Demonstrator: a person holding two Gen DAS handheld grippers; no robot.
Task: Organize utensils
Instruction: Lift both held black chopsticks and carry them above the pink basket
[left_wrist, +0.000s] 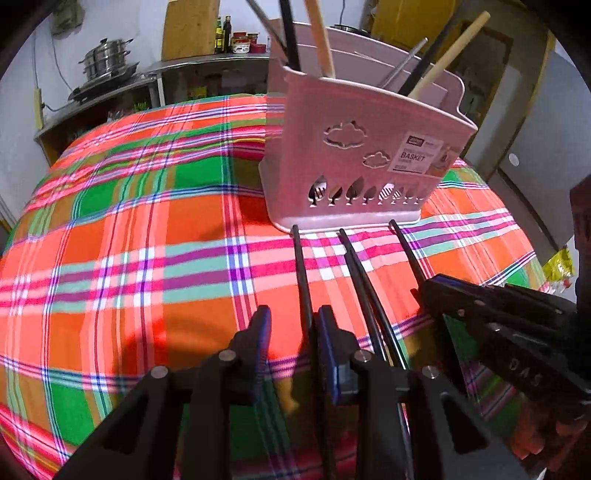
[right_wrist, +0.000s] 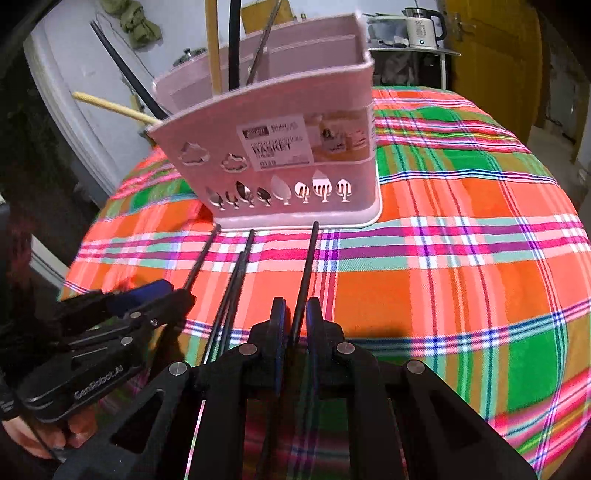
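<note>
Here, both tongs, left (left_wrist: 291, 325) and right (right_wrist: 295, 314), pinch black chopsticks (right_wrist: 308, 266) pointing at the pink basket (left_wrist: 354, 155).

Bright, saturated indoor light; strong fisheye bending, dark vignetted corners, slight softness.

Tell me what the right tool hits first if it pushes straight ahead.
Most likely the pink basket: the right tool points along the black chopstick between its fingers, whose tip nearly reaches the basket's base. Depth is unclear.
</note>
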